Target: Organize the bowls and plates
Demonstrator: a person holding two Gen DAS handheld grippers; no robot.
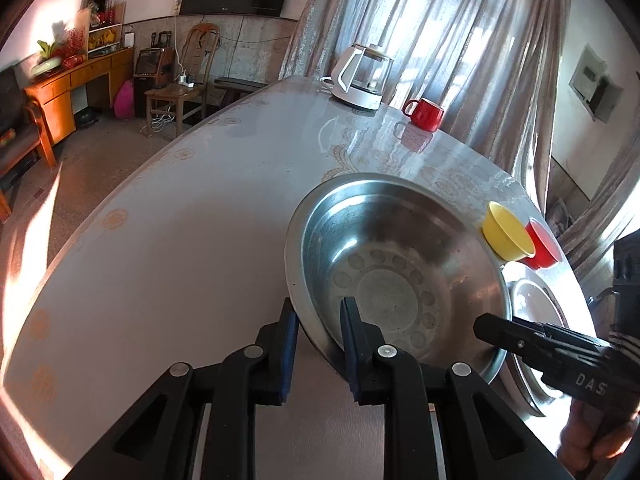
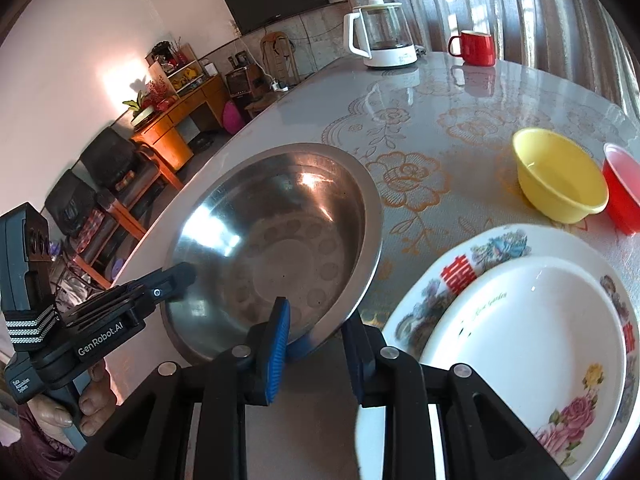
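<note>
- While it is tilted up off the floral-patterned grey tablecloth, a wide stainless-steel basin is pinched at its near rim by both tools: the left gripper is clamped on the rim, one blue pad outside and one inside the bowl.
- The right gripper is likewise closed over the basin's rim at the near edge, with the metal lip caught between its blue pads.
- In the right wrist view the left tool is seen reaching in from the left side, carried by a hand wrapped round its handle.
- Just beside the basin, to its right, a white porcelain plate with floral border and red characters is laid flat on the table.
- Farther back, a small yellow plastic bowl is set touching or nearly touching a small red plastic bowl.
- At the table's far edge, a white-handled glass kettle and a red ceramic mug are stood before grey curtains.
</note>
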